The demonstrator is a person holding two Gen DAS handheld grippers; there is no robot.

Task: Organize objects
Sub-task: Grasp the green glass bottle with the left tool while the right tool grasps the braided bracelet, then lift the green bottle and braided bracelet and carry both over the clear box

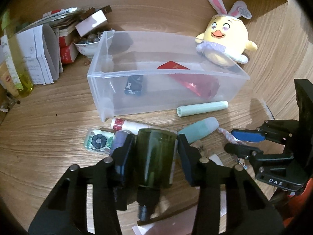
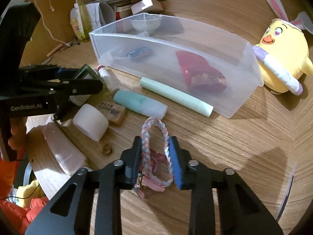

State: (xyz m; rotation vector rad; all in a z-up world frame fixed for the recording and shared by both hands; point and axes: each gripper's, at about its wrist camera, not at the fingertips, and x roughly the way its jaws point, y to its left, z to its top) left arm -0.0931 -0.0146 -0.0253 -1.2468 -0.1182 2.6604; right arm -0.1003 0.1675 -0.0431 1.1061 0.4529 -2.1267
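Observation:
My left gripper (image 1: 155, 146) is shut on a dark green bottle (image 1: 154, 156) that lies along its fingers, cap toward the camera. My right gripper (image 2: 155, 150) is shut on a pink-and-white braided cord loop (image 2: 154, 135) resting on the wooden table. Beyond both stands a clear plastic bin (image 1: 137, 75) (image 2: 244, 90) with a red pouch (image 1: 195, 84) and a small dark box (image 1: 134, 86) inside. In front of the bin lie a mint green tube (image 1: 202, 108) (image 2: 176, 96) and a teal-and-white bottle (image 1: 199, 129) (image 2: 139, 104).
A yellow chick plush (image 1: 225, 39) (image 2: 281, 58) leans at the bin's right end. A white roll (image 2: 91, 122), a wooden block (image 2: 115, 112), a white tube (image 1: 129, 124) and a flower-patterned block (image 1: 98, 141) lie nearby. Papers, boxes and a bowl (image 1: 87, 45) crowd the back left.

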